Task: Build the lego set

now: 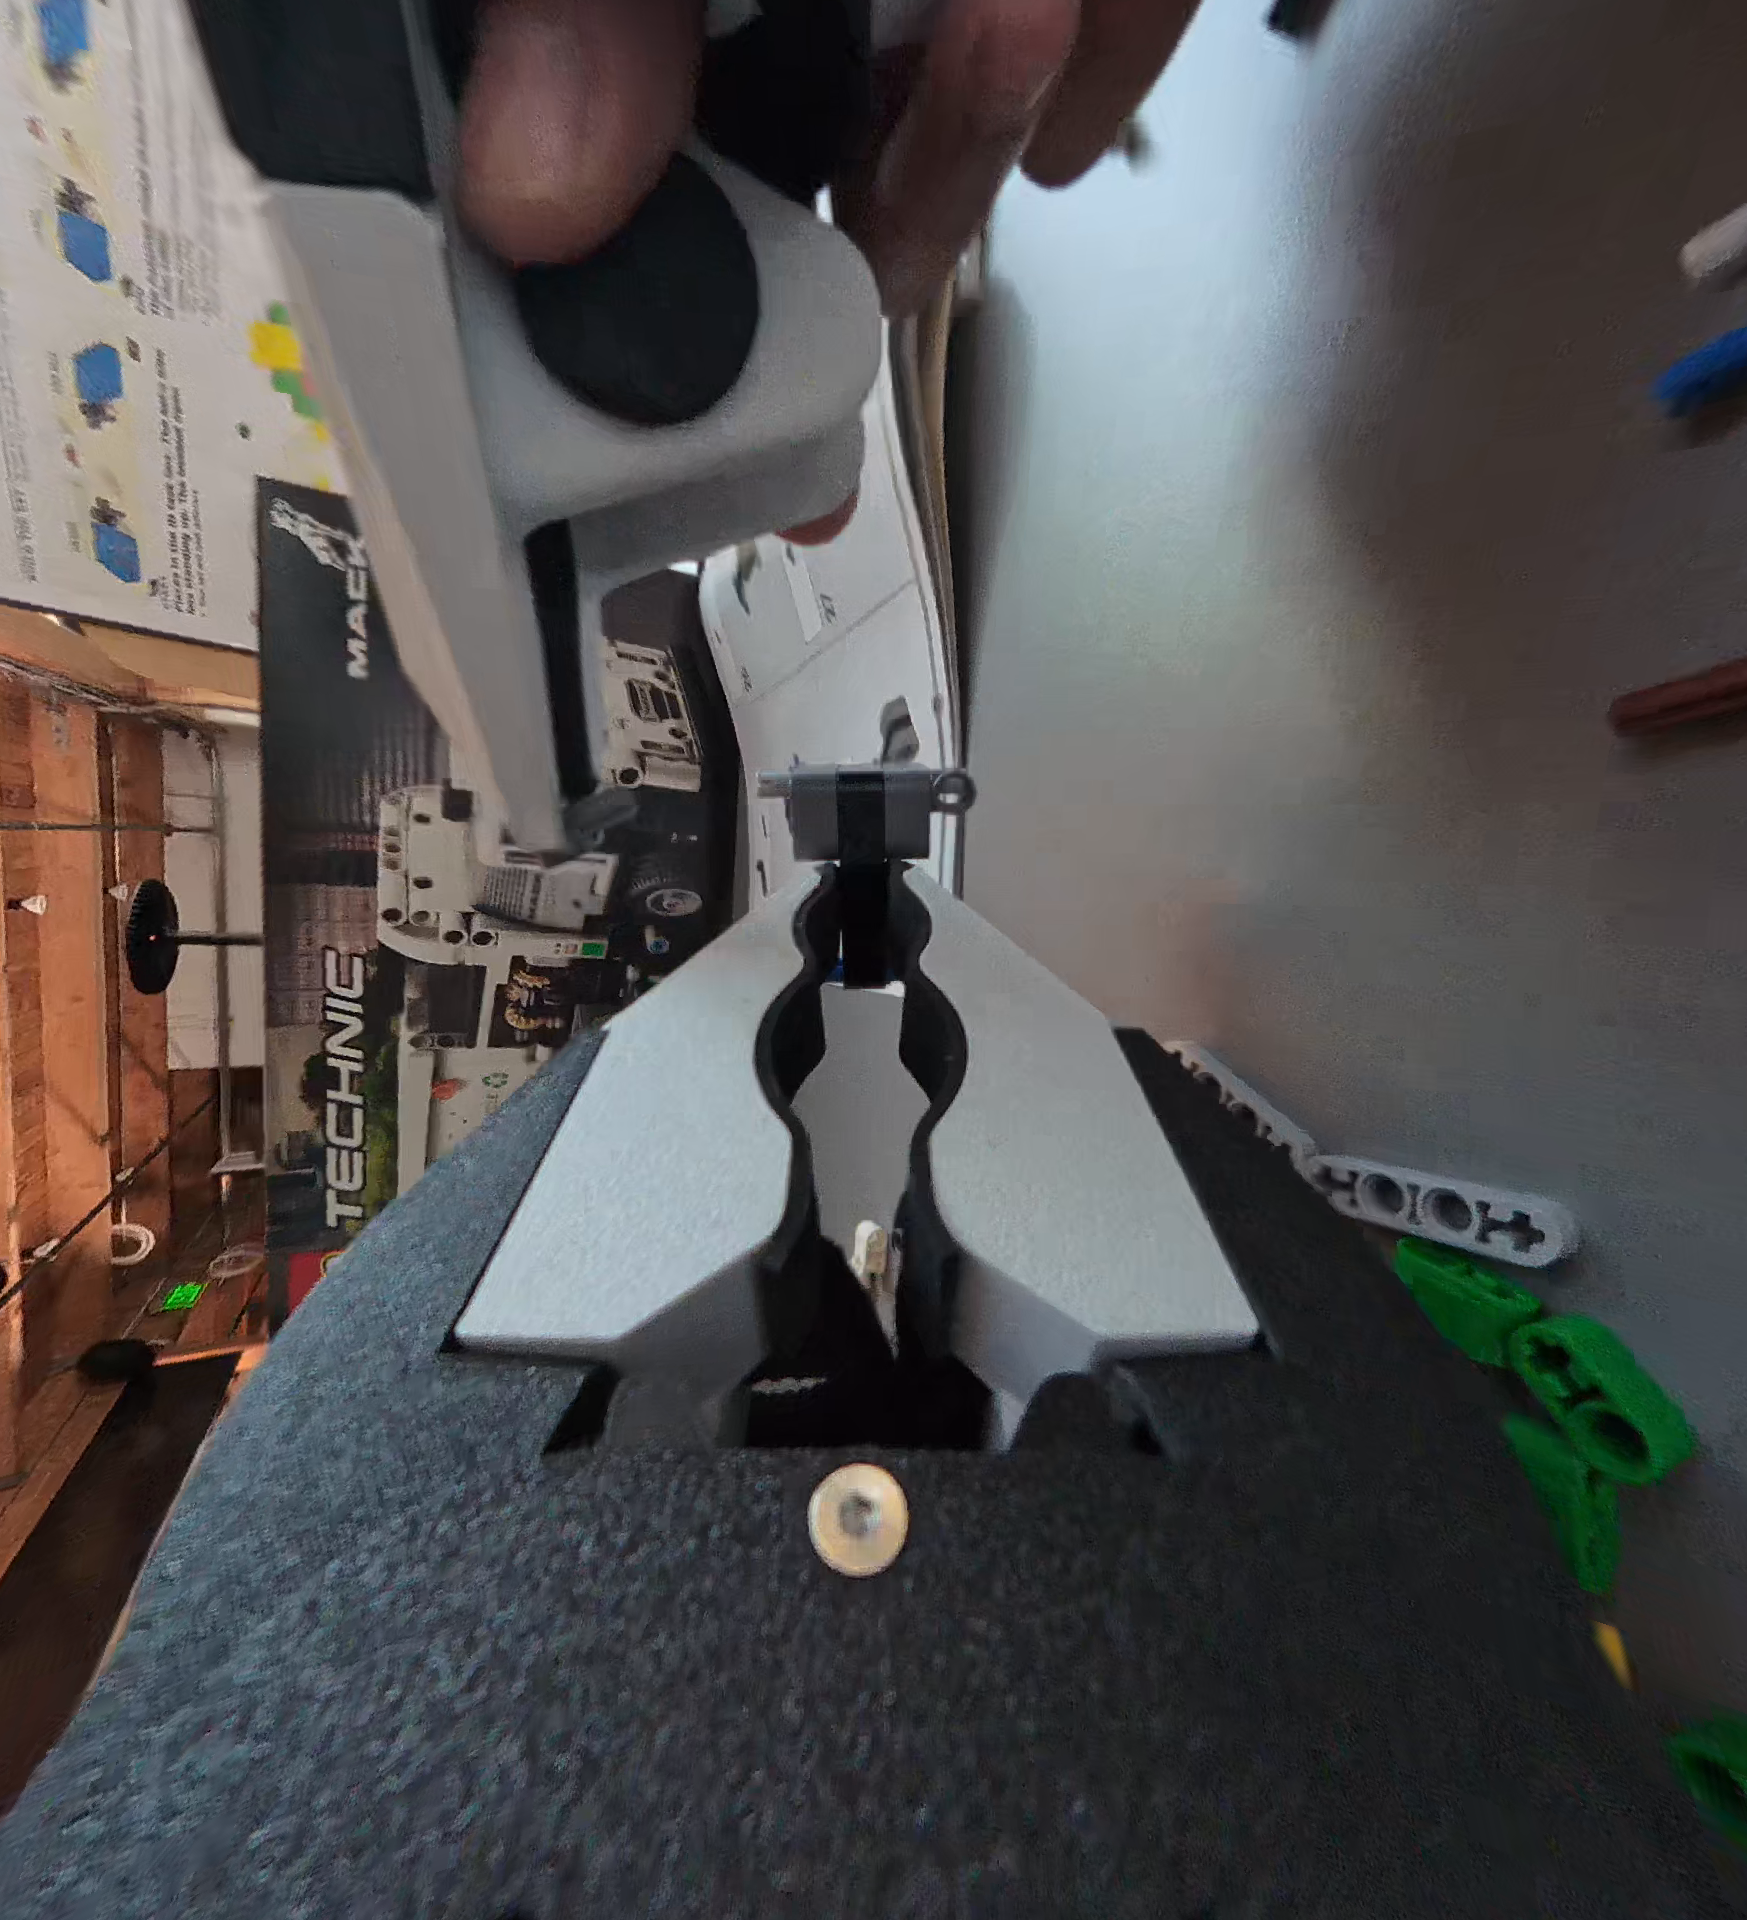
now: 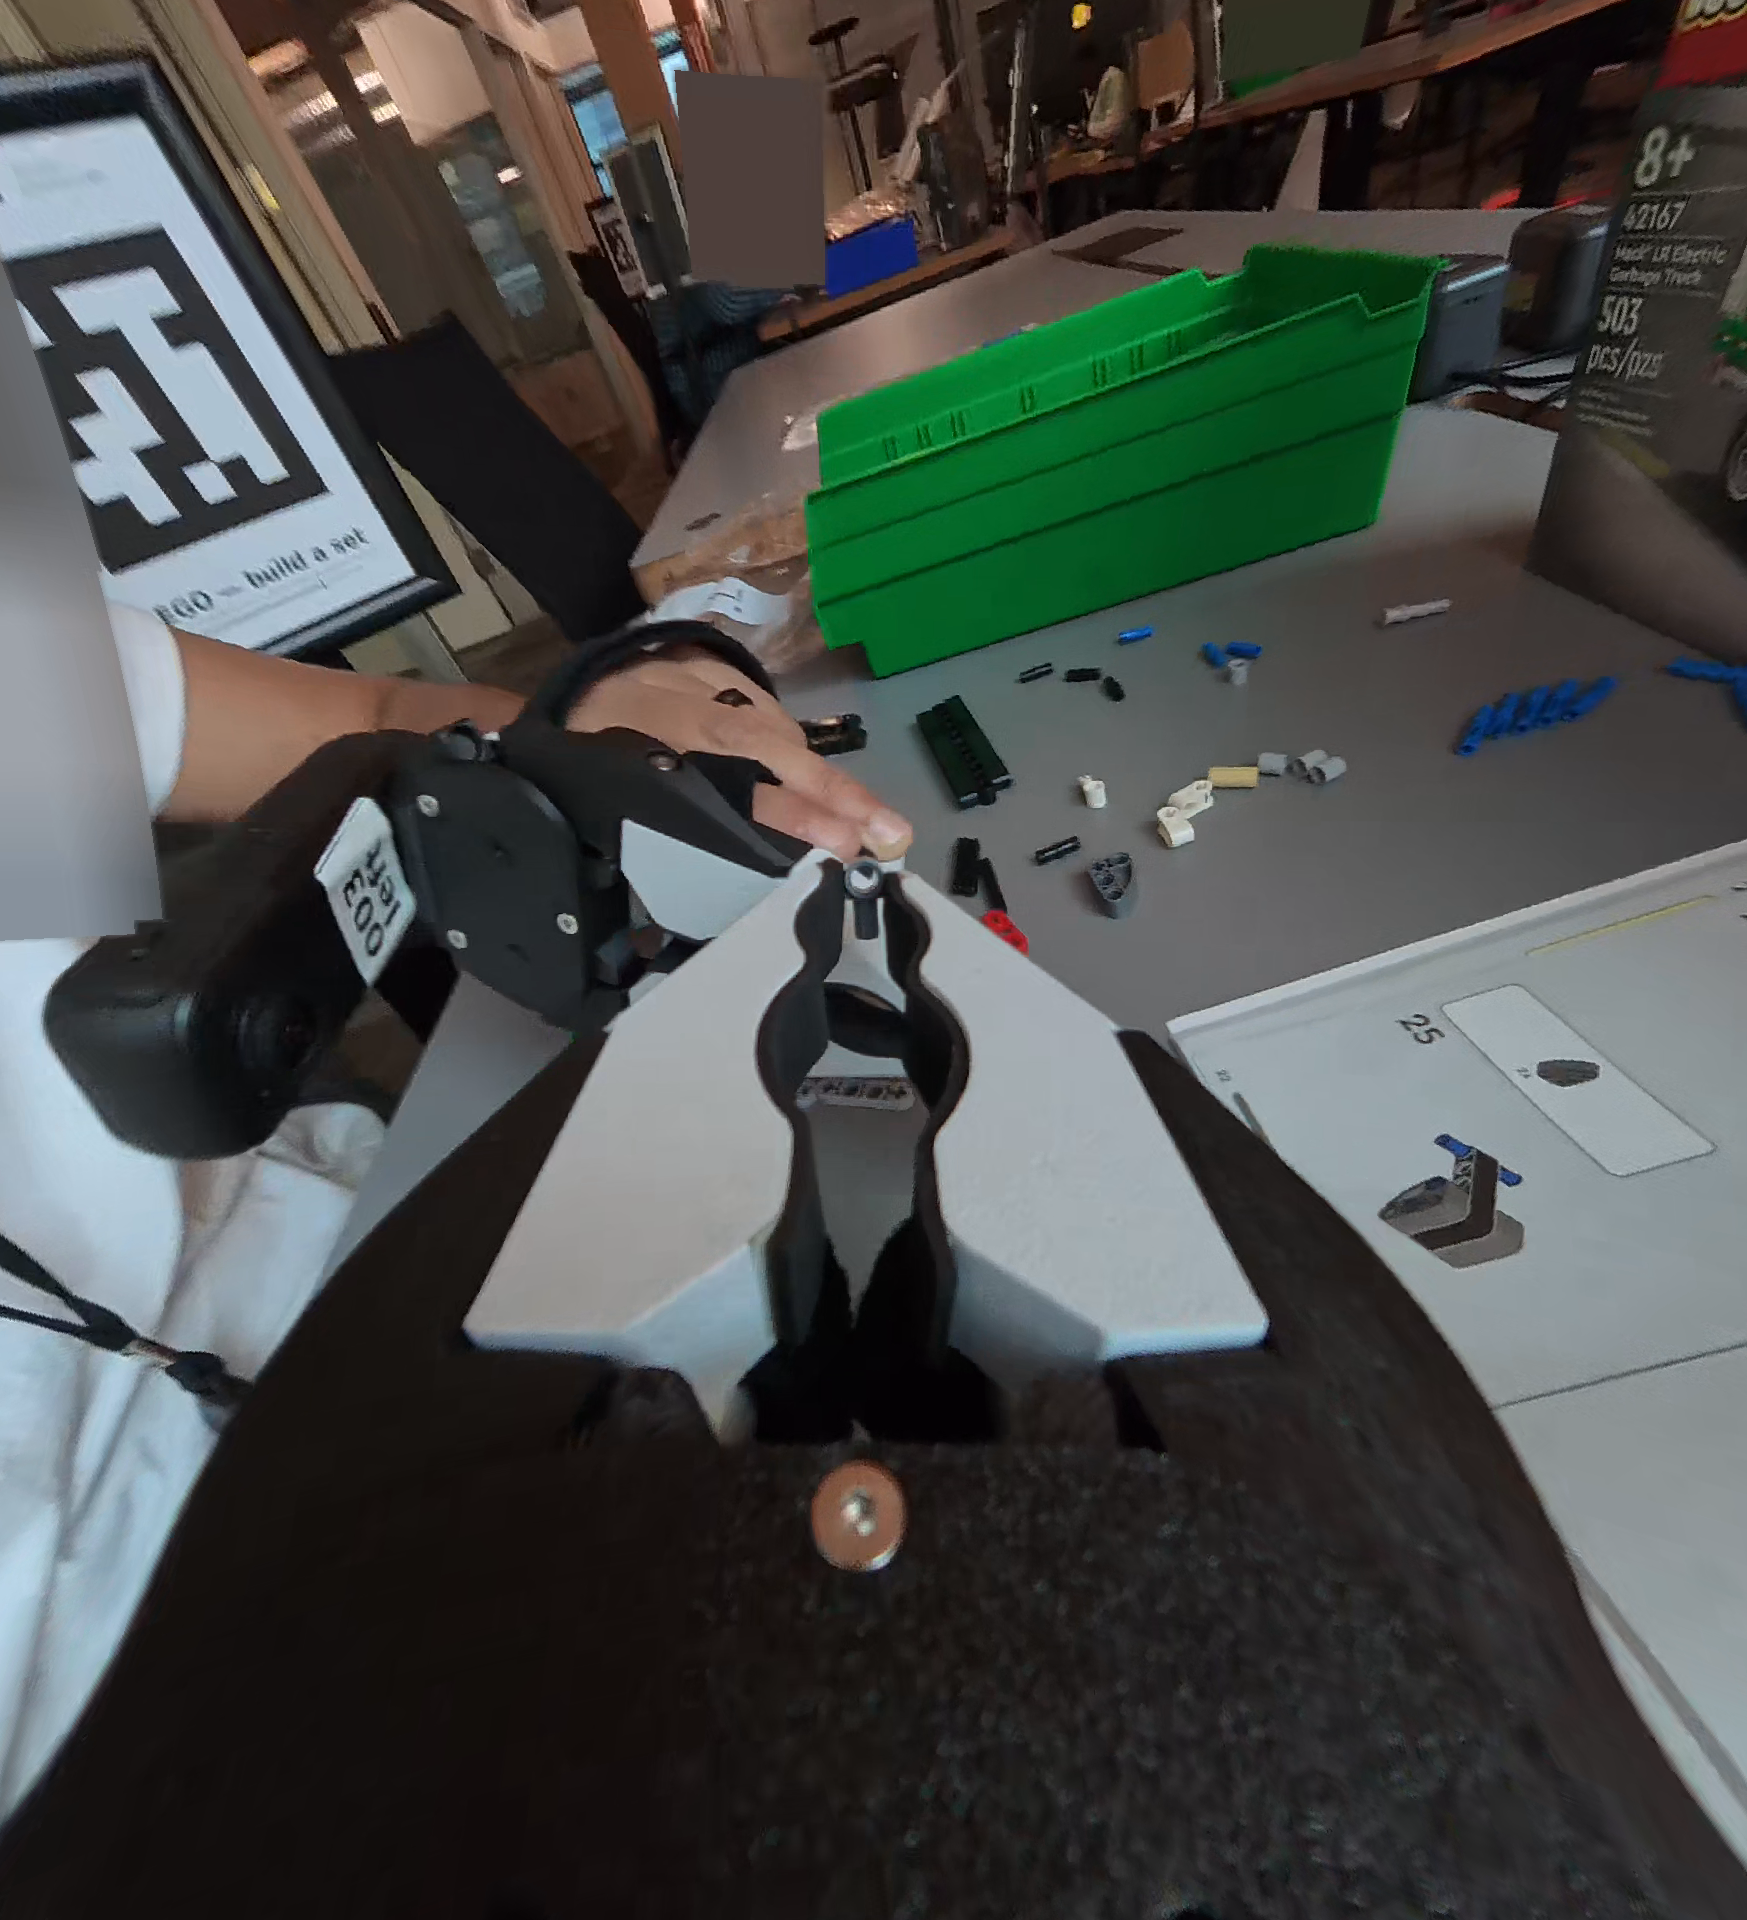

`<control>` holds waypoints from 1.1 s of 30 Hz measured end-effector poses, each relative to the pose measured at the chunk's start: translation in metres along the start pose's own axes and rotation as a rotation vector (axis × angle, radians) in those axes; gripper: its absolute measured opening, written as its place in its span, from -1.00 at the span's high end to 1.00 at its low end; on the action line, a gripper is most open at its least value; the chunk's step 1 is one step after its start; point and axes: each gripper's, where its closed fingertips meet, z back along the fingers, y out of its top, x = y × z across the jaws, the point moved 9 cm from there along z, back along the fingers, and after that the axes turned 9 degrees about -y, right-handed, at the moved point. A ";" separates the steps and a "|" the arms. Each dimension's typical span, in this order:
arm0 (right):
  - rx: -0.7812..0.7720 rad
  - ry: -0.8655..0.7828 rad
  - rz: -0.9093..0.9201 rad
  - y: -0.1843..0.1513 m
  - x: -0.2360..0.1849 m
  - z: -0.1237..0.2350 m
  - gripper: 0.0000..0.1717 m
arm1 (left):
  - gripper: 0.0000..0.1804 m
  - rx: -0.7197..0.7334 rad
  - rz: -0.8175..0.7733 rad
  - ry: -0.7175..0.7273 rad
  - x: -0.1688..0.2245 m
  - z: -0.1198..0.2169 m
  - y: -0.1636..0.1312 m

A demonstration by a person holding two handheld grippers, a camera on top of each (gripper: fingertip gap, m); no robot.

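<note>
My left gripper [image 1: 864, 896] is shut on a narrow black piece [image 1: 864, 935]. That piece carries a small grey block [image 1: 807, 821] just beyond the tips, with a pin end on its left and a ring end [image 1: 954, 792] on its right. My right gripper [image 2: 864, 906] is shut on a small black pin with a ring head [image 2: 864, 883], held above the grey table [image 2: 1368, 852]. The left gripper's black body [image 2: 495, 862] lies close to its left, its tips hidden behind my right finger. A hand's fingertip [image 2: 884, 829] rests on a tan piece [image 2: 895, 850]. The right gripper's white finger [image 1: 433, 540] crosses the left wrist view.
A green bin [image 2: 1108, 488] stands at the back, with a set box [image 2: 1700, 343] at the right. An open instruction booklet [image 2: 1575, 1091] lies at the front right. Loose black, blue, grey and cream pieces [image 2: 1233, 779] are scattered between them. Green connectors [image 1: 1596, 1403] and a white beam [image 1: 1451, 1210] lie beside my left gripper. Tip to tip, the grippers are about 6 centimeters apart.
</note>
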 end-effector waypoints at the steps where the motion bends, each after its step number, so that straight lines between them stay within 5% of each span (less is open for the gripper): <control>1: 0.009 0.021 -0.040 0.002 0.004 0.005 0.94 | 0.93 0.054 0.015 0.003 -0.003 0.005 0.001; 7: 0.138 0.358 -0.336 0.008 0.013 0.021 0.94 | 0.94 0.563 0.138 -0.112 -0.018 0.040 0.008; 11: 0.143 0.515 -0.376 0.006 0.000 0.017 0.95 | 0.94 0.751 0.129 -0.127 -0.021 0.046 0.007; 33: 0.155 0.696 -0.503 0.002 -0.014 0.008 0.95 | 0.94 0.810 0.159 -0.107 -0.028 0.060 0.007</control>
